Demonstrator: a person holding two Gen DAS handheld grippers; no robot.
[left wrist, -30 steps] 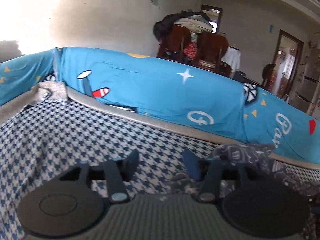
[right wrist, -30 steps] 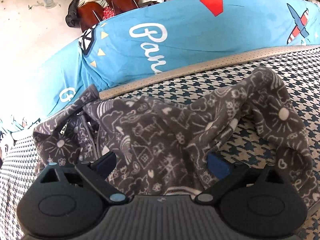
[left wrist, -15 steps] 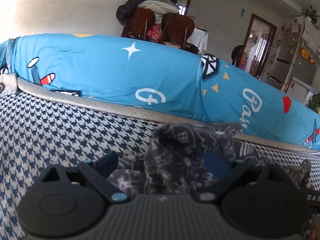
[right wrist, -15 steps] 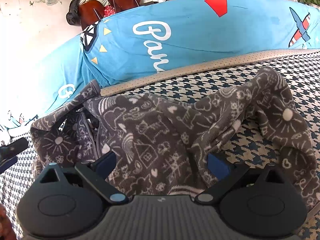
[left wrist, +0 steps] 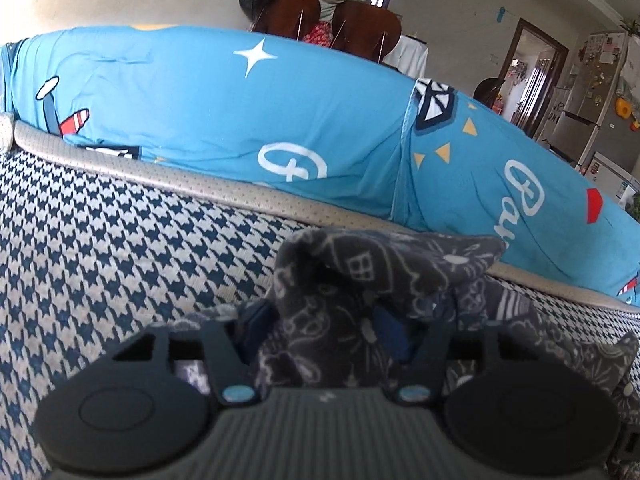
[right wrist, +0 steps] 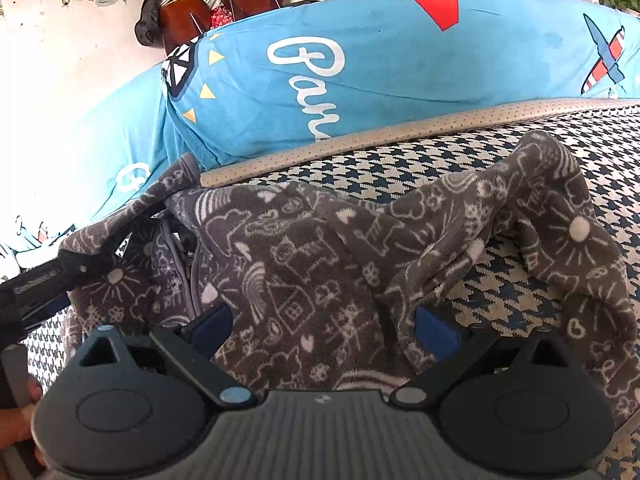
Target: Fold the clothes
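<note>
Early stage: grey doodle-print fleece garment [right wrist: 320,272] lying crumpled, unfolded. Left gripper [left wrist: 326,320] closing around a raised fold; right gripper [right wrist: 320,324] gaping wide, straddling cloth.

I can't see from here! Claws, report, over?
Left claw closing on grey doodle-print fleece garment. Right claw open, fleece between. Nothing blocking.

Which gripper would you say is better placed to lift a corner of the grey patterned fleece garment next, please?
Left. The left gripper is closing around a raised fold of the grey patterned fleece garment; the right gripper stands wide open over flat cloth.
</note>
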